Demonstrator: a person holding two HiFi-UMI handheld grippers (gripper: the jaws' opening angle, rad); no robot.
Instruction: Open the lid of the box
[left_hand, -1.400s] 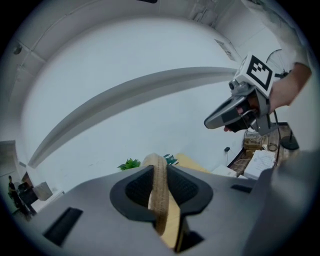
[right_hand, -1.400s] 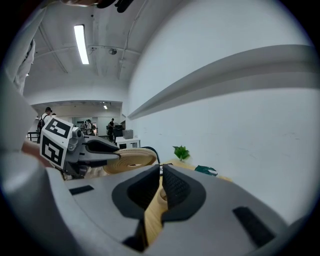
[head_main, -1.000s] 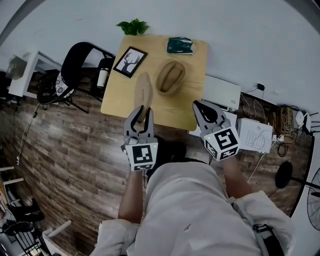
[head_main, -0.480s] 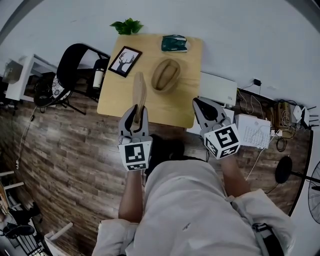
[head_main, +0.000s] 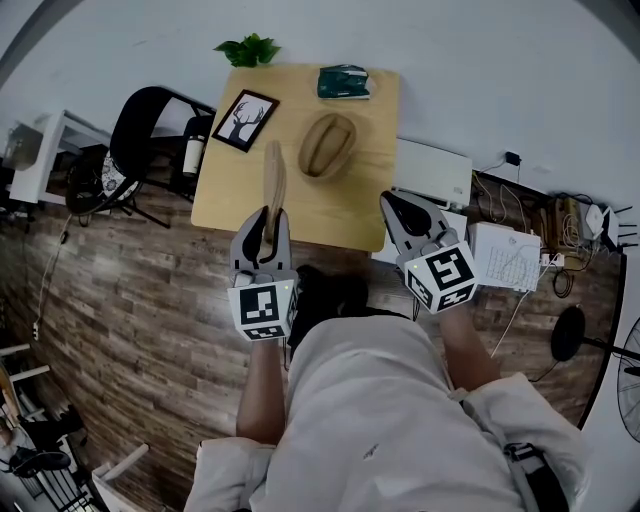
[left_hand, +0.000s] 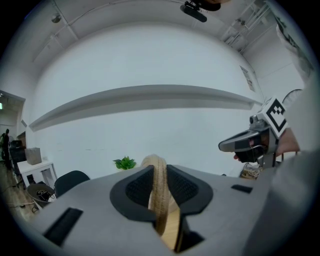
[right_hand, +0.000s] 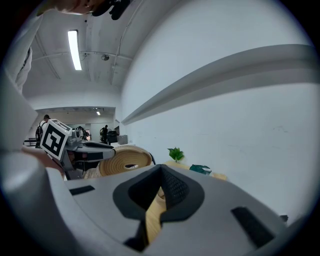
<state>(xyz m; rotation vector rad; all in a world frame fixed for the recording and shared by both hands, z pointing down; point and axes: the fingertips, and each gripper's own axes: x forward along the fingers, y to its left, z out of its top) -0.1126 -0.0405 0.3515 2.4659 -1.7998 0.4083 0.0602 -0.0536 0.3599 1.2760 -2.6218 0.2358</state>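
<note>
The left tool (head_main: 263, 232) is clamping the woven lid (head_main: 272, 178) on edge, with its long axis running straight ahead of the jaws. The box (head_main: 327, 145) is sitting uncovered on the tabletop (head_main: 365, 205), ahead and right of that tool. The right tool (head_main: 397, 207) is hovering closed and empty.

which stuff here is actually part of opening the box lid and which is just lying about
In the job: woven box, lid, left tongs gripping the lid.
Lying about: deer picture, plant, green pouch, black chair.
</note>
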